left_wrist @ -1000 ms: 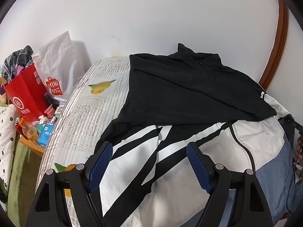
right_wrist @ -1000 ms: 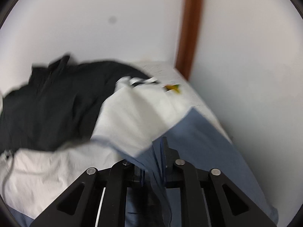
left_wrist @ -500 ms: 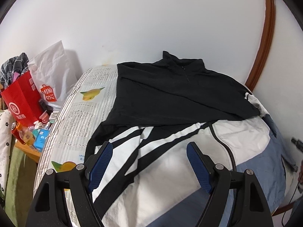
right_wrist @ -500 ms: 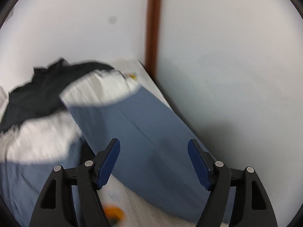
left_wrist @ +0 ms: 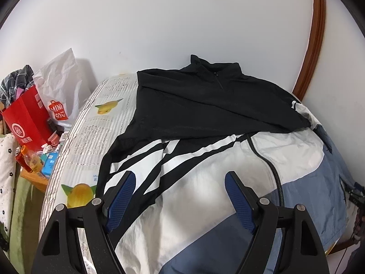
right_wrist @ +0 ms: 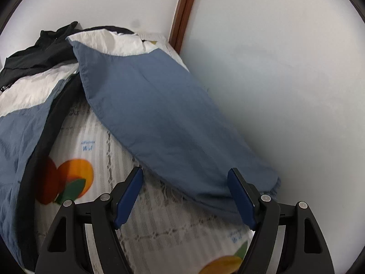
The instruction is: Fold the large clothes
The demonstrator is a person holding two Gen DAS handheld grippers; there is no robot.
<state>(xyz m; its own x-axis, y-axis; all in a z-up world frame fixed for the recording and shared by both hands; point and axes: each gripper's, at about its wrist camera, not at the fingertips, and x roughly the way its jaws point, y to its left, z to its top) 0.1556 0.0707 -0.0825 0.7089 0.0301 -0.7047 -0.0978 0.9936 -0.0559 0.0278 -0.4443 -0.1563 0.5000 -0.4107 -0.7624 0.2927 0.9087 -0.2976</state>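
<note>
jacket (left_wrist: 205, 182): light, soft, slippery shell | grab: sleeve (right_wrist: 164, 114) cuff beside wall | left hand-held gripper (left_wrist: 180, 202): released, empty | right hand-held gripper (right_wrist: 186, 199): released, empty

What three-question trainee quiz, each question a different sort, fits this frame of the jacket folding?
1. True or false: the right tongs grip the blue sleeve.
2. The red bag stands by the bed next to: A) a white bag B) a lamp C) a chair?
3. What colour is the top part of the jacket?

Key: 1 false, they are open with nothing between them; 2 A; 3 black.
</note>
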